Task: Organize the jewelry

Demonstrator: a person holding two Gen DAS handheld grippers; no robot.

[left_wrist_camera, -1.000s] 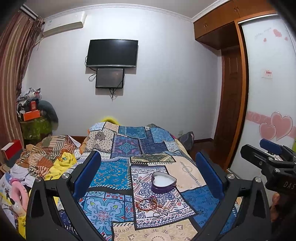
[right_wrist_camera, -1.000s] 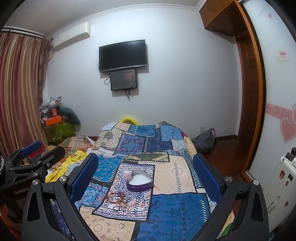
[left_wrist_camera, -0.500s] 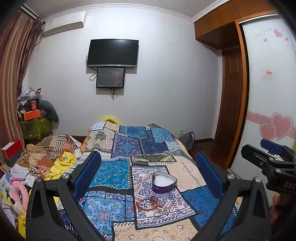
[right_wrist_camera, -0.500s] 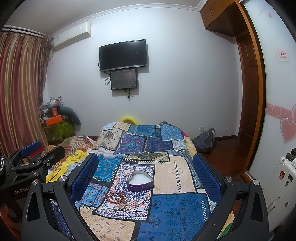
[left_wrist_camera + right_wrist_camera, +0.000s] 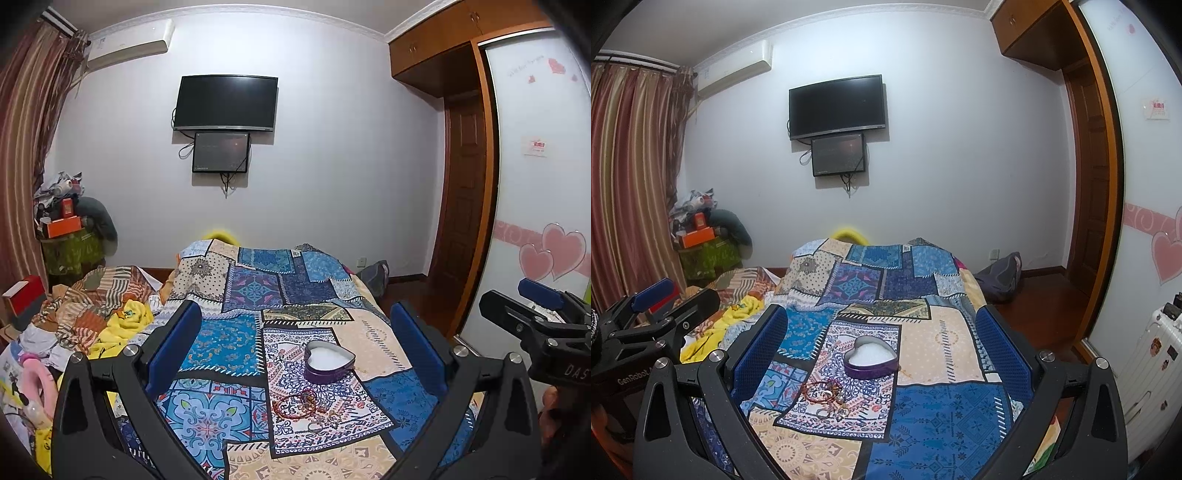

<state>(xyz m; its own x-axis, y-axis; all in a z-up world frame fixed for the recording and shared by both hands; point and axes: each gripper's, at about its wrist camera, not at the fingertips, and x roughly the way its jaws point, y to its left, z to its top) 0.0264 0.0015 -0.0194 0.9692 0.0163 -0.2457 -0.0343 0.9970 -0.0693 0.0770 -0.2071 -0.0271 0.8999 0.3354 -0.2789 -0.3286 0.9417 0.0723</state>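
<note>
A purple heart-shaped tin [image 5: 328, 362] with a white lining sits open on the patchwork bedspread [image 5: 229, 339]; it also shows in the right wrist view [image 5: 870, 360]. A small heap of jewelry [image 5: 304, 404], red bead bracelets and a metal ring, lies just in front of it, and shows in the right wrist view [image 5: 827, 397]. My left gripper [image 5: 295, 332] is open and empty, held above the bed short of the tin. My right gripper [image 5: 881, 332] is open and empty too. Each gripper shows at the edge of the other's view.
A pile of clothes and a yellow towel [image 5: 110, 321] lies left of the bed. A cluttered stand [image 5: 70, 240] is in the far left corner. A wardrobe door [image 5: 535, 221] and a white suitcase [image 5: 1148, 369] are on the right. A bag [image 5: 1001, 277] lies on the floor.
</note>
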